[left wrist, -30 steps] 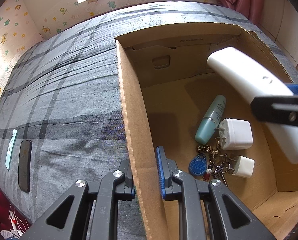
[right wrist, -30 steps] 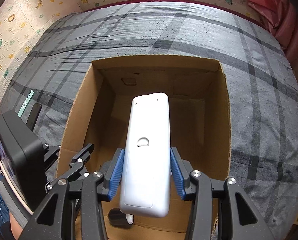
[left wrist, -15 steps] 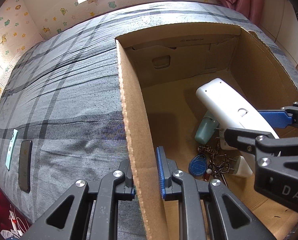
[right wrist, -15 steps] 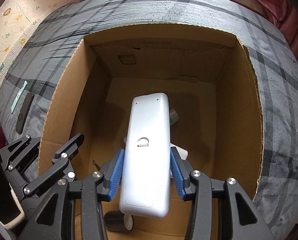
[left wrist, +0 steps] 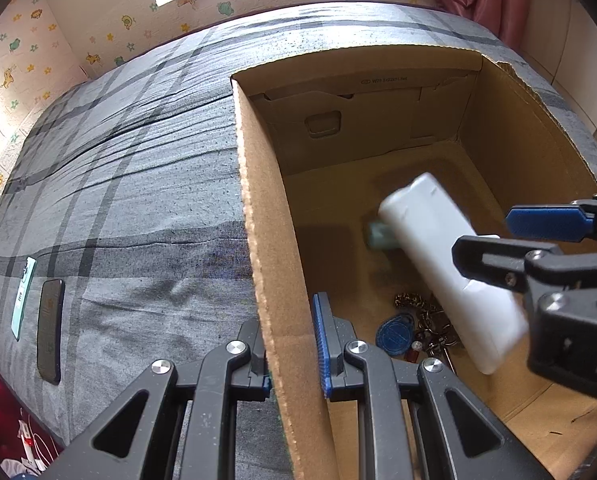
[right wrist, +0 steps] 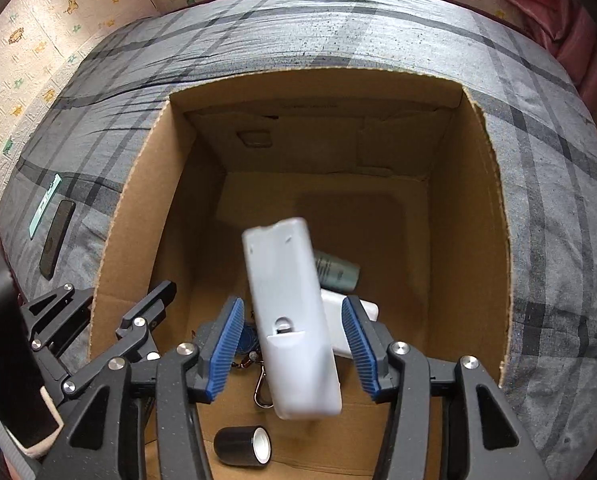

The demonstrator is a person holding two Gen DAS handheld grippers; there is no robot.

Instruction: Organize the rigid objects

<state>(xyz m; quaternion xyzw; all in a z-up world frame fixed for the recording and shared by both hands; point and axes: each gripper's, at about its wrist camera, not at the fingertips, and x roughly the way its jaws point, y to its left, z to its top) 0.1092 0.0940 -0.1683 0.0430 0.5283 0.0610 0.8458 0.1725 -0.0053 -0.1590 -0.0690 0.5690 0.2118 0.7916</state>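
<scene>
A white remote control [right wrist: 292, 316] is blurred and tilted, loose between the open pads of my right gripper [right wrist: 292, 344] inside the open cardboard box [right wrist: 494, 208]. It also shows in the left wrist view [left wrist: 450, 264], above the box floor. My left gripper [left wrist: 294, 344] is shut on the box's left wall [left wrist: 258, 208], one pad inside, one outside. Under the remote lie a teal bottle [right wrist: 336, 270], a white charger [right wrist: 368, 308], and keys with a blue fob [left wrist: 396, 334].
A small black cylinder with a white end [right wrist: 242, 446] lies on the box floor near me. A dark phone [left wrist: 50, 336] and a teal card [left wrist: 22, 296] lie on the grey plaid bedspread, left of the box. Walls and a pink curtain stand beyond.
My right gripper lowered the remote into the box and opened its pads. The remote has come loose and tips downward. My left gripper has not moved.
</scene>
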